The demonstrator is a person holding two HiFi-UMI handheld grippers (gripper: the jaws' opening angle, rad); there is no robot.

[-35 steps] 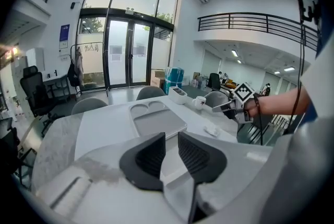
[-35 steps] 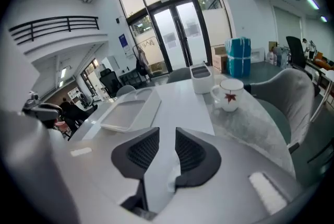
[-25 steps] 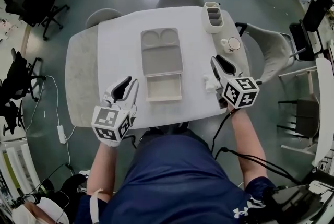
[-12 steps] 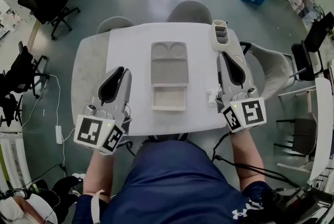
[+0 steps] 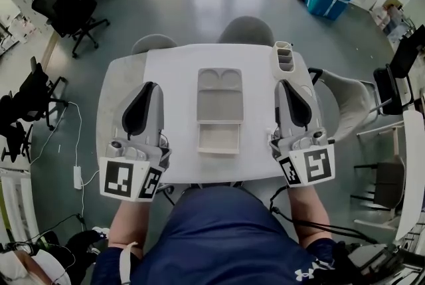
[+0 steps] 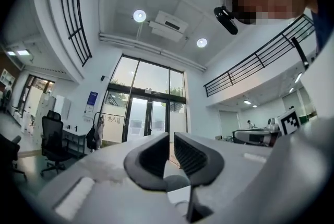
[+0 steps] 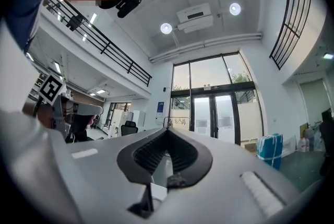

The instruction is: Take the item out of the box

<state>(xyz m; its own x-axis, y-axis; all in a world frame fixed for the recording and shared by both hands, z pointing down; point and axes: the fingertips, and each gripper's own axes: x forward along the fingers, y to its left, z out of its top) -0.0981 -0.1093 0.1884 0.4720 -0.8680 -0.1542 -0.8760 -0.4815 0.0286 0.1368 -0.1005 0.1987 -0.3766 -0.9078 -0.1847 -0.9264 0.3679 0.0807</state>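
The open pale box (image 5: 219, 137) lies at the middle of the white table (image 5: 179, 64). Its moulded insert (image 5: 220, 96), with two round recesses, lies just beyond it. The box's tray looks empty. My left gripper (image 5: 147, 86) hovers left of the box, pointing away from me. Its jaws stand together with only a thin slit and nothing between them (image 6: 171, 135). My right gripper (image 5: 287, 83) hovers right of the box, shut with its tips touching and nothing held (image 7: 167, 130). The small white item seen earlier by the right gripper is hidden.
A white divided holder (image 5: 285, 54) stands at the table's far right corner. Grey chairs (image 5: 246, 30) are at the far side, and another chair (image 5: 345, 97) is to the right. Both gripper views look out level at glass doors (image 7: 211, 113) and the ceiling.
Both grippers rose and swung to point straight ahead on either side of the box. The right jaws went from open beside a small white item to shut. The left jaws also drew together.
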